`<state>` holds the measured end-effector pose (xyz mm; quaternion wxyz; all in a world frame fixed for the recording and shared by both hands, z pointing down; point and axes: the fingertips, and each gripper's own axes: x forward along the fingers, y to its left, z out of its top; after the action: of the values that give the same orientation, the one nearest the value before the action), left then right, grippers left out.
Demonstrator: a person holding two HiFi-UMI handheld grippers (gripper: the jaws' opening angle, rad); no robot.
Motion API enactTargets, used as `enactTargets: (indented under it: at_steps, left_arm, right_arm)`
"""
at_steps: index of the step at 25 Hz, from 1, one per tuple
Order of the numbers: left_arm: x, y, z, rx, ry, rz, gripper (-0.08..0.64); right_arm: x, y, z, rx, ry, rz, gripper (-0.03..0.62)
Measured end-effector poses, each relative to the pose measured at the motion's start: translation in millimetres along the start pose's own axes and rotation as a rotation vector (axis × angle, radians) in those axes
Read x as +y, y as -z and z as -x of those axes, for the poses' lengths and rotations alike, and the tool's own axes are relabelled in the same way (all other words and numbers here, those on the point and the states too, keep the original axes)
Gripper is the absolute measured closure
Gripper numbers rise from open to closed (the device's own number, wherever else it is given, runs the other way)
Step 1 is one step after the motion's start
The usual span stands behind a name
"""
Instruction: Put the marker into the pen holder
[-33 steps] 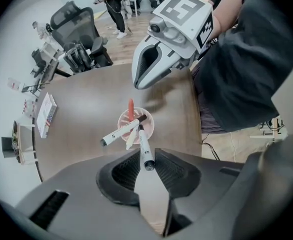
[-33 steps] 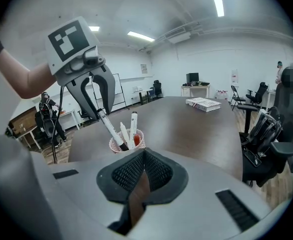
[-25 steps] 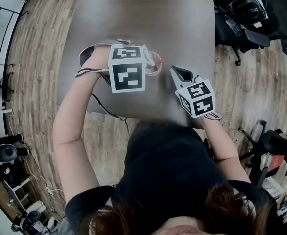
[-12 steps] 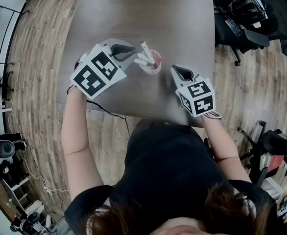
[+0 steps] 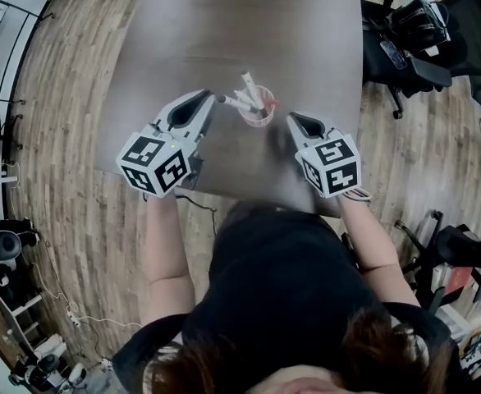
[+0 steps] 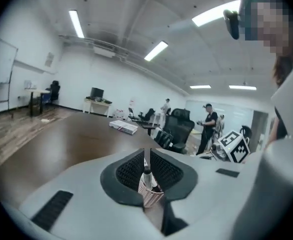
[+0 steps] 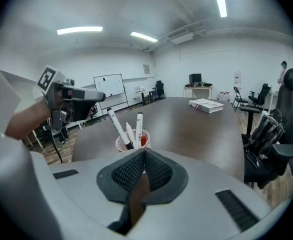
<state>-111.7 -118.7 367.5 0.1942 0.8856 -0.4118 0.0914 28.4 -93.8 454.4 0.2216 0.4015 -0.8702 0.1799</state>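
Towards the left of the table's (image 5: 224, 23) front edge, the left gripper (image 5: 209, 98) is held over the wood. Its jaws are left only narrowly apart after having just been closing. Nothing is pressed between them, and the pen holder is seen through the slit in the left gripper view. Just beyond its tips a white marker (image 5: 234, 103) is leaned out of the pen holder (image 5: 258, 118), its free end close to the tips but apart from them. The holder, a pale mesh cup, is stood between the two grippers, about midway along the front edge and a little back from it, with further markers (image 5: 249, 86) propped in it. To its right, the right gripper (image 5: 292, 117) is held with its jaws brought together on nothing, pointed towards the holder.
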Motion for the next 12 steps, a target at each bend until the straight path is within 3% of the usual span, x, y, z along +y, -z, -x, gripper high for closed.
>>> enactTargets:
  at_steps: [3, 7, 12]
  left_arm:
    - [13.5, 14.7, 2.6, -0.083, -0.061, 0.166, 0.506]
    - [25.3, 32.1, -1.3, -0.137, -0.085, 0.339, 0.506]
    - [29.5, 36.6, -8.9, -0.188, -0.052, 0.481, 0.508]
  right_arm:
    - [-1.4, -1.4, 0.9, 0.0, 0.004, -0.005, 0.575]
    - [-3.7, -0.9, 1.2, 0.003, 0.011, -0.006, 0.575]
    - [-7.1, 0.4, 1.0, 0.008, 0.018, -0.009, 0.575]
